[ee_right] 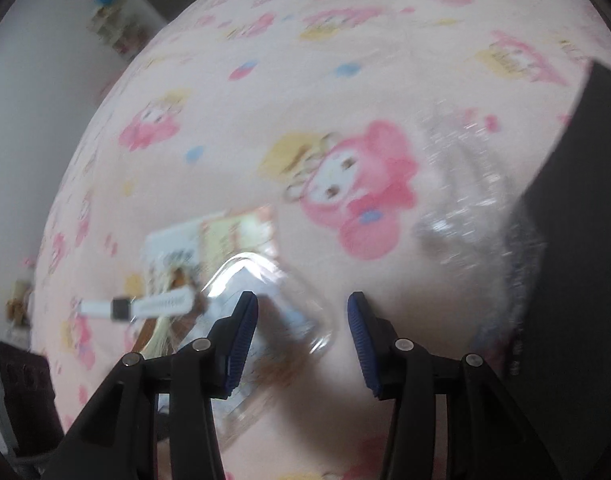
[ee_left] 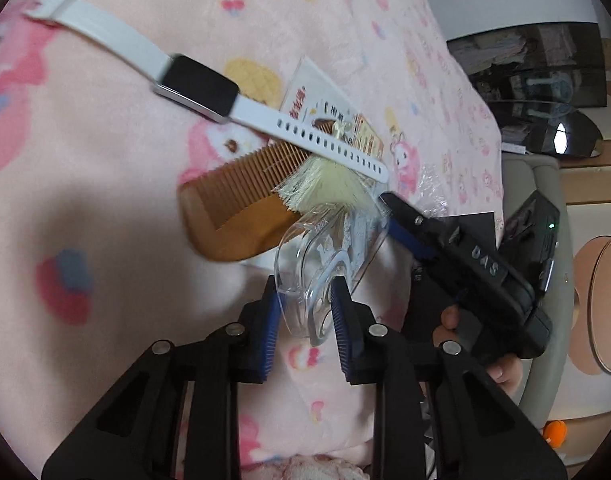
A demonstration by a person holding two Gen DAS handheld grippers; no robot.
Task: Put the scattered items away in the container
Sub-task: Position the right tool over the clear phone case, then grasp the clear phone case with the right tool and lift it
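Risk one: slip of the clear plastic container [ee_left: 321, 276]. The left gripper [ee_left: 305, 320] pinches it by one thin rim at 6 o'clock in the left wrist view, both blue pads on the slick wall, and it sits tilted on a soft pink cartoon-print blanket [ee_left: 105, 208]. Plush bedding gives no firm backing, so any push from an item being loaded could twist the container out of the pads or tip it over.

Risk two: tangle in the pile. At 12 o'clock from the container lie a wooden comb [ee_left: 241, 204], a pale yellow tassel [ee_left: 329, 188] touching the container mouth, a white smartwatch [ee_left: 197, 88] with its strap draped across the comb and tassel, and a printed card packet [ee_left: 317, 100] under them. Lifting any one would likely drag the others.

Risk three: a miss or a knock. The right gripper [ee_right: 303, 340] stands spread with nothing between its pads; its left finger overlaps the container [ee_right: 273, 304] in the blurred right wrist view, contact cannot be told. Closing from there could catch the container wall instead of an item and fight the left hold. Crinkled clear plastic wrap [ee_right: 465, 200] at 2 o'clock could also snag.
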